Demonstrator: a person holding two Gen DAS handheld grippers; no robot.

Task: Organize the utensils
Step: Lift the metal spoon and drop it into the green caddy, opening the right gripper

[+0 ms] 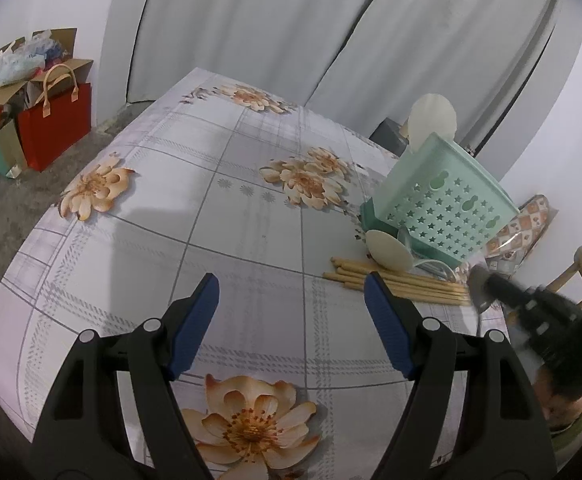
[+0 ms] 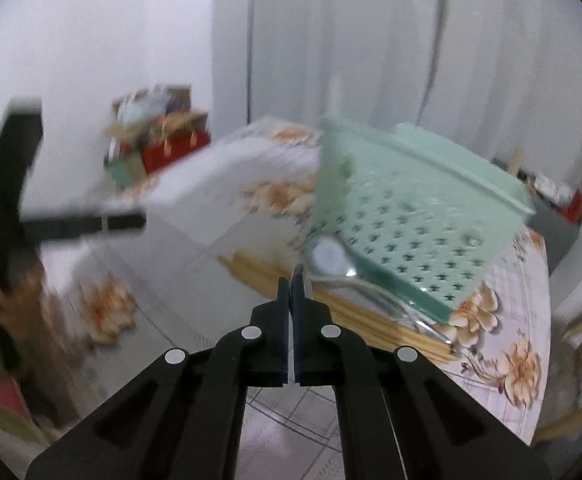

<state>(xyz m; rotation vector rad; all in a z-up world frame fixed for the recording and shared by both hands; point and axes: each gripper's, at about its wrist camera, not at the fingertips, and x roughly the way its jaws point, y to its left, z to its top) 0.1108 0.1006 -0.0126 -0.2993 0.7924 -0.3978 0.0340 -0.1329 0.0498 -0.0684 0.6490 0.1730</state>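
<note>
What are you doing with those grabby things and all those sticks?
A person is tidying utensils on a flowery tablecloth, with a gripper in each hand. The left gripper is open over the cloth, holding nothing. The right gripper is shut, with nothing I can see between its pads. A mint green holder stands tilted by the table's edge. Wooden chopsticks and a metal spoon lie loose beside it.

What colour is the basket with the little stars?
Pale mint green basket, seen most clearly in the left wrist view.
</note>
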